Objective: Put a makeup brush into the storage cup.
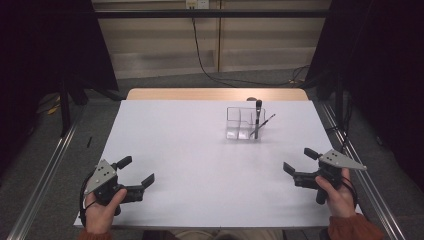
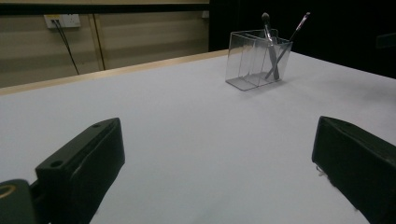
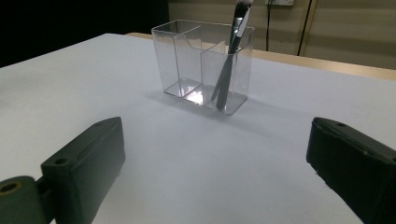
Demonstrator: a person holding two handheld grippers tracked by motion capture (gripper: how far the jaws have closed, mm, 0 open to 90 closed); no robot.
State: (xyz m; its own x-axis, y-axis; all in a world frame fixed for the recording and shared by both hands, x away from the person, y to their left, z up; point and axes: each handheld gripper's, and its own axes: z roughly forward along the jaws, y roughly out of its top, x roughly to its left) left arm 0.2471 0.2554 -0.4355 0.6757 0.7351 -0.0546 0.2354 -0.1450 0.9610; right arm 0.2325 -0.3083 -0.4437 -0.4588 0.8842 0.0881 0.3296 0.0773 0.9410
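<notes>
Organizer [image 1: 243, 123]: clear hard plastic, boxy, split into compartments, standing upright on the far right part of the table [image 1: 200, 165].
Brushes: a thick dark-handled brush [image 1: 257, 120] and a thin brush [image 1: 266, 121] lean in the right-hand compartment; the thin one's tip is too small to make out, possibly bristled.
Table: smooth matte white sheet, pale wood edge at the back.
Left gripper [image 1: 138, 171]: black blocky jaws spread wide, holding nothing, near corner.
Right gripper [image 1: 299, 160]: jaws likewise apart, empty, well short of the organizer.
</notes>
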